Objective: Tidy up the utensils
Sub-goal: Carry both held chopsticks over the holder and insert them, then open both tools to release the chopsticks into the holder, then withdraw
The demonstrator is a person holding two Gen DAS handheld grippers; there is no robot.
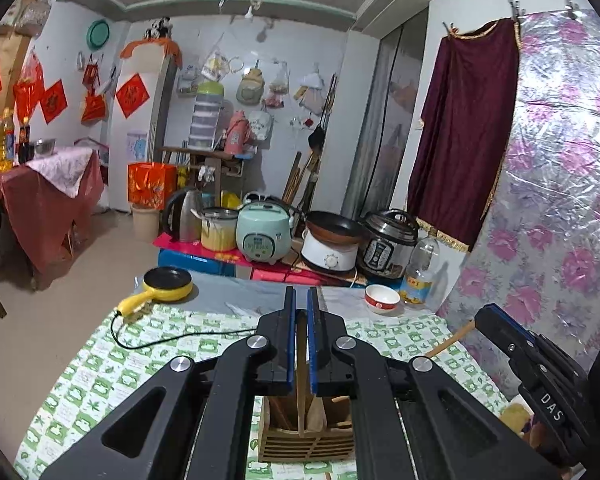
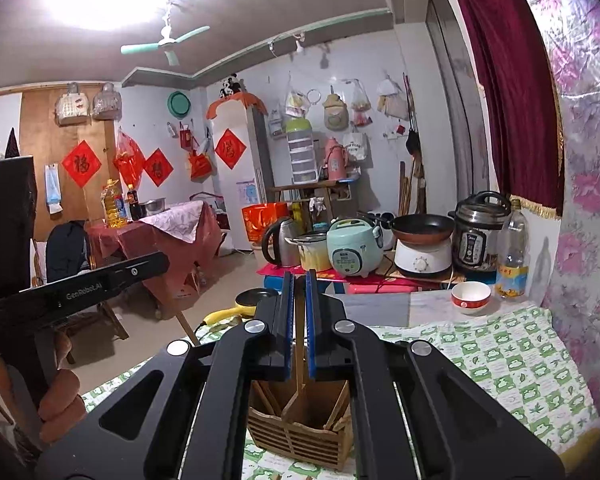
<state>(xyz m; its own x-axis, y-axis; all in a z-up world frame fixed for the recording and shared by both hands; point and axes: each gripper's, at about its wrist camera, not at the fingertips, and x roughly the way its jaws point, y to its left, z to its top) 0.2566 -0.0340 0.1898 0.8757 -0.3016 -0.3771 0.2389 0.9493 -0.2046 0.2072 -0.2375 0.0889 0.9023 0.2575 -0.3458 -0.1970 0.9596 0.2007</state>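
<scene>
A slatted wooden utensil holder [image 1: 306, 438] stands on the green-checked tablecloth, below both grippers; it also shows in the right wrist view [image 2: 300, 436] with wooden utensils in its compartments. My left gripper [image 1: 301, 300] is shut on a wooden utensil handle [image 1: 301, 360] that reaches down into the holder. My right gripper [image 2: 299, 284] is shut on a thin wooden stick [image 2: 299, 344] that runs down into the holder. The right gripper's body [image 1: 540, 372] shows at the right of the left wrist view, with a wooden handle [image 1: 450, 340] sticking out beside it.
A yellow mini frying pan [image 1: 168, 282] with a black cord lies at the table's far left. A red-and-white bowl [image 1: 382, 298] and a plastic bottle [image 1: 420, 270] stand at the far right. Cookers and a kettle [image 1: 184, 216] sit on a low stand behind the table. A floral-covered wall [image 1: 560, 200] is on the right.
</scene>
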